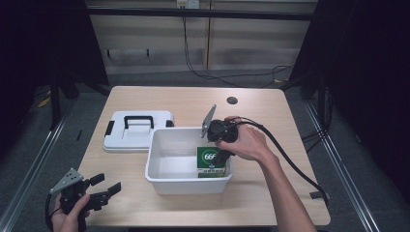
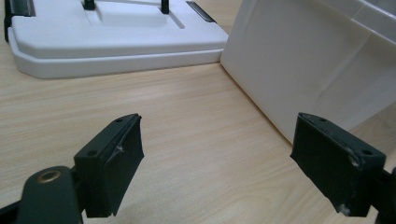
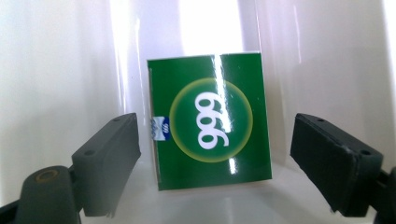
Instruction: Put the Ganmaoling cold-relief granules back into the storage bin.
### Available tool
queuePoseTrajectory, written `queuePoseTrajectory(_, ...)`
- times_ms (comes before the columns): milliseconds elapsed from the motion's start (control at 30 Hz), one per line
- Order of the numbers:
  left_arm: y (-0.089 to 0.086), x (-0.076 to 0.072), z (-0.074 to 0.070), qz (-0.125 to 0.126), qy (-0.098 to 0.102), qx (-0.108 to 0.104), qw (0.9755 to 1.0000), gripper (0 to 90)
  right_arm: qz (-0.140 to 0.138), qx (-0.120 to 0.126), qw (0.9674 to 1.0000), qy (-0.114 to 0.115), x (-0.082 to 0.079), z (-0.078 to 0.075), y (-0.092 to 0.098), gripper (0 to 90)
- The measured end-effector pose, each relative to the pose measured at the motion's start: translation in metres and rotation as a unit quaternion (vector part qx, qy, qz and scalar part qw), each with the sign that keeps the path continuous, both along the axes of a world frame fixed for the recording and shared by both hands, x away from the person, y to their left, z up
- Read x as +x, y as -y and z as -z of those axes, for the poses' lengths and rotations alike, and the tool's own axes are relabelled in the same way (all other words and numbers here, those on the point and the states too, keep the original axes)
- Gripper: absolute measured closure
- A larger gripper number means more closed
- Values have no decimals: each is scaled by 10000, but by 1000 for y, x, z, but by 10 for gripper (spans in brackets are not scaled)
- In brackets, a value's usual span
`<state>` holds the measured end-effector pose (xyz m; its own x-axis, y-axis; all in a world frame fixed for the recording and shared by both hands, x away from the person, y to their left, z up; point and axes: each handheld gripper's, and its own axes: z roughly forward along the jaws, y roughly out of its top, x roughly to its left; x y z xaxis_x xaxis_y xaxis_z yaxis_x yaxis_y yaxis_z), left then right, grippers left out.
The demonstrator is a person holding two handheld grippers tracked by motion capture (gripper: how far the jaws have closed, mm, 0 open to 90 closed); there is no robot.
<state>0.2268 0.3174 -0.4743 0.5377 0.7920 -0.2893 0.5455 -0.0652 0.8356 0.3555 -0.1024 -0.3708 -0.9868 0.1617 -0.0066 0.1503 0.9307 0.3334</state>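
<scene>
A green box point(image 1: 212, 162) marked 999 lies in the right end of the white bin point(image 1: 164, 181) at mid-table. My right gripper point(image 1: 218, 153) hangs over the bin's right end, pointing down at the green box point(image 3: 211, 121); its jaws stand open, one on each side of the box and clear of it. The bin's white lid point(image 1: 138, 130) with a black handle lies flat to the left of the bin. My left gripper point(image 1: 109, 185) rests low at the table's front left, open and holding nothing, facing the bin's wall point(image 2: 303, 70) and the lid point(image 2: 112, 42).
A dark round hole point(image 1: 232, 100) sits in the tabletop at the back right. A black cable point(image 1: 285, 154) trails from the right gripper across the table's right side. Bare wood lies in front of the bin and along the far edge.
</scene>
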Motion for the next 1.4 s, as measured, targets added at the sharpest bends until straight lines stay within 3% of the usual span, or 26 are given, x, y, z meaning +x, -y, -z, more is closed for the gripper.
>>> queuePoseTrajectory(167,0,1,-1,-6,-2,7,10000,162,315,341,9988,165,-4,-8,6,166)
queuePoseTrajectory(400,-1,3,0,-17,-30,-22,10000,162,591,657,9960,144,-7,-11,17,169)
queuePoseTrajectory(467,0,3,1,-49,-38,-27,10000,162,736,676,9945,304,-10,-12,20,162)
queuePoseTrajectory(633,0,3,0,-20,1,-30,10000,162,909,1175,9886,235,-13,-12,35,161)
queuePoseTrajectory(800,-2,3,0,-73,22,-45,10000,162,1098,1348,9843,295,-16,-12,48,159)
queuePoseTrajectory(900,-1,2,-1,-73,57,-38,9999,162,1236,1612,9779,499,-20,-14,56,138)
queuePoseTrajectory(1067,-1,1,-1,-87,53,-33,9999,162,1386,1789,9724,574,-26,-16,66,143)
queuePoseTrajectory(1200,0,2,-1,-66,49,-27,10000,162,1576,2192,9614,533,-34,-15,78,146)
queuePoseTrajectory(1267,0,1,-2,-68,52,-25,10000,162,1705,2174,9592,595,-38,-15,85,147)
queuePoseTrajectory(1400,-1,2,-1,-86,46,-21,10000,162,1938,2365,9497,675,-47,-13,101,147)
